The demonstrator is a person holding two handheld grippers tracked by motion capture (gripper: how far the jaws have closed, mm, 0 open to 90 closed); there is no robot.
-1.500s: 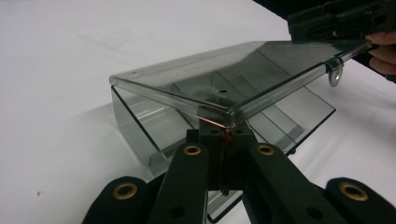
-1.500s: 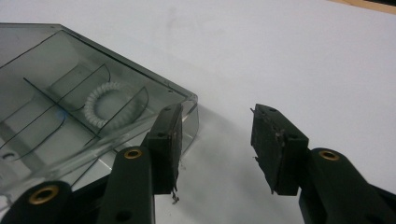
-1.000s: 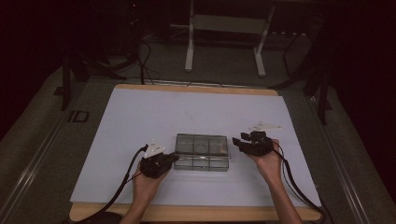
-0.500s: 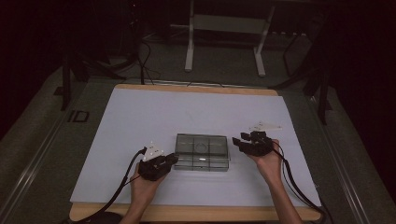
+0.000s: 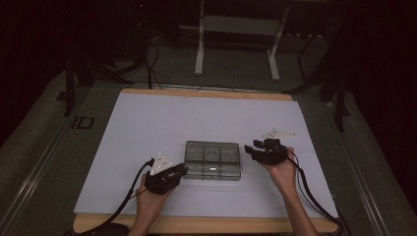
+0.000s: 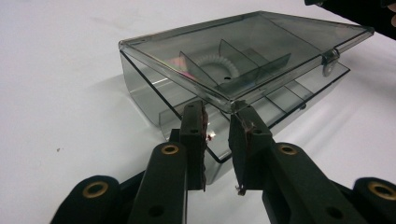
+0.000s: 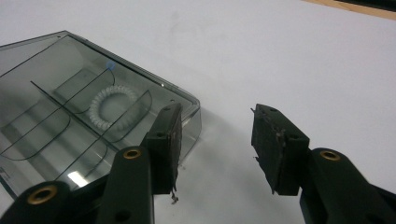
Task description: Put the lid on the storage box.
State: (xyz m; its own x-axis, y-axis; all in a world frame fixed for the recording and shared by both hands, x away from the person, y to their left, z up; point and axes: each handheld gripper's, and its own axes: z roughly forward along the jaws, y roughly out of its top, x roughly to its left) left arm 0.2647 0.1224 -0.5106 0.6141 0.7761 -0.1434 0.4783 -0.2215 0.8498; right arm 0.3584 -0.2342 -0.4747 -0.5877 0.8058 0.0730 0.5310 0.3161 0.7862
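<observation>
The left hand-held gripper point(image 6: 215, 140) has just been opening, its jaws now apart at the front edge of the smoky clear compartment box point(image 5: 213, 160), whose lid point(image 6: 243, 51) looks lifted. The box sits mid-counter point(image 5: 147, 128), a coiled hair tie point(image 7: 112, 106) inside. The right hand-held gripper point(image 7: 219, 144) hangs apart beside the box's corner, gripping nothing. Unsupported, the lid could drop shut, or a nudge could slide the light box.

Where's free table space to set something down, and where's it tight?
Free: the white sheet beyond the clear divided box, and its far-left and far-right margins. Tight: the near middle, where the left gripper sits at the box's front-left corner and the right gripper beside its right end.
</observation>
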